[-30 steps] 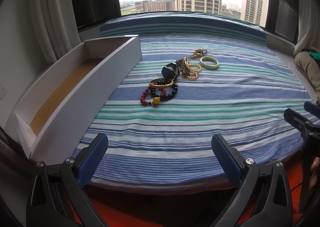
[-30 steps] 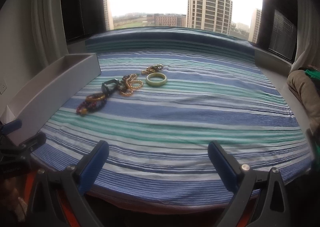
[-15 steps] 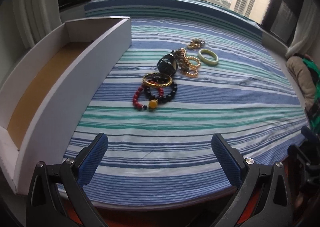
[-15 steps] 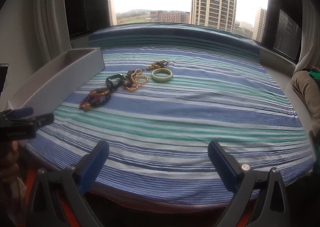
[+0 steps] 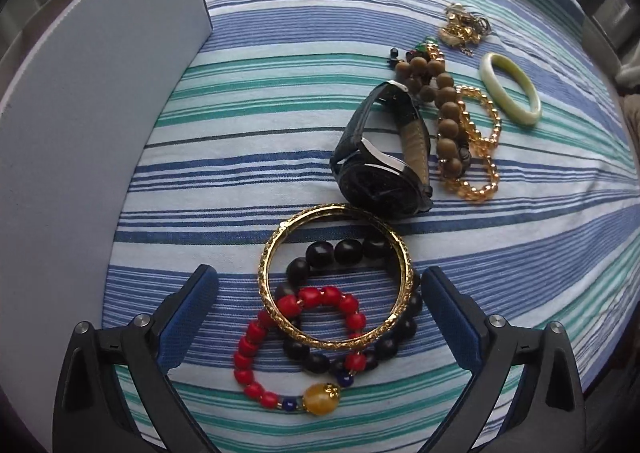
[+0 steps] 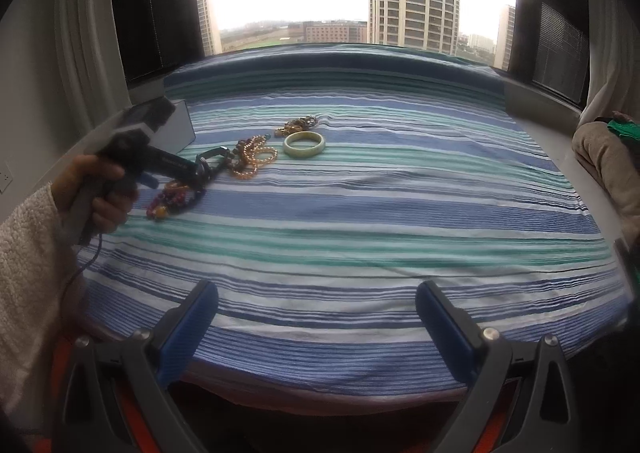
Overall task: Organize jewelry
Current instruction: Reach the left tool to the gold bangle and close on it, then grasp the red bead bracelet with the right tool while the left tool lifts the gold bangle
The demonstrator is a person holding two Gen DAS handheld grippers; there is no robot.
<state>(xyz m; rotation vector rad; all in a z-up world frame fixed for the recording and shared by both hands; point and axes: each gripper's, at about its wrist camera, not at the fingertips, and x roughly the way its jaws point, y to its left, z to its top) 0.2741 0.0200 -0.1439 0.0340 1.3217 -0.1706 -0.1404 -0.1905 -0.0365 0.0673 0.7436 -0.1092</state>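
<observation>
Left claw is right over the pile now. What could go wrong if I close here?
The left claw is open around the gold bangle, which overlaps the red bead bracelet and black bead bracelet. Closing may drag all three together. The bangle also touches the watch, which could get nudged.

the left black two-finger gripper with blue pads [image 5: 318, 317] is reached out far over the bed, angled down, jaws spread wide. the left hand [image 6: 102, 195] in a fleecy white sleeve grips its handle. the right black two-finger gripper with blue pads [image 6: 316, 317] hangs back near the edge, jaws spread wide.
</observation>
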